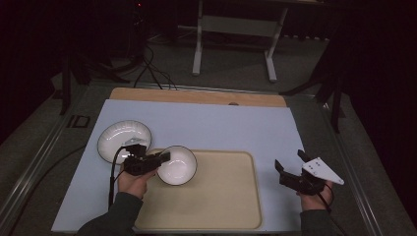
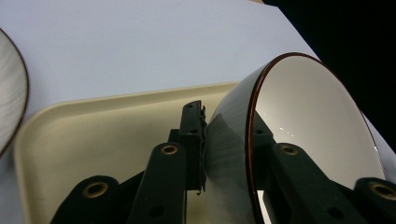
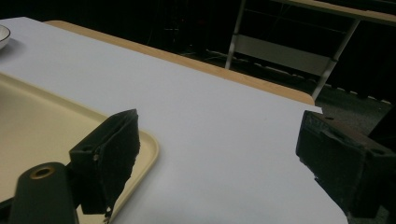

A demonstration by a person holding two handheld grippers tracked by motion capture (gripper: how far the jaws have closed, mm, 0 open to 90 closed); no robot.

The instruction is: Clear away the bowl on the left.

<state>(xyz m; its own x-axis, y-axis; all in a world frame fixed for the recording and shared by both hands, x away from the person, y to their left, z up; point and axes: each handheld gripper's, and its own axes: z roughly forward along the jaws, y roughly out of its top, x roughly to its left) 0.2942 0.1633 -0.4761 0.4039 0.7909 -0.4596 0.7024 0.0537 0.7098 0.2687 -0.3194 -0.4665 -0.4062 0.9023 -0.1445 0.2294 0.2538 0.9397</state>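
Gripping: the left tool (image 1: pixel 163 158) is pinching the rim of the white bowl (image 1: pixel 178 164), one jaw inside and one against the outer wall – the left gripper view is showing this clearly.
Bowl spot: it's sitting over the top-left corner of the beige tray (image 1: pixel 221 196), tilted up on its side in the left gripper view, so I'm guessing it's being carried rather than resting flat.
Bowl feel: looking glazed and hard, probably ceramic, so stiff, slick and chippable; the dark-edged rim (image 2: pixel 251 135) is the sensible place to be holding, and a deep bite is mattering since smooth glaze is wanting to slide.
Right tool (image 1: pixel 294 167): hanging with jaws wide apart and nothing between them, over the pale bench (image 1: pixel 211 123) just right of the tray.
Other dish: a second white bowl (image 1: pixel 124 140) is sitting on the bench, just left of the tray – near the held one, not touching.
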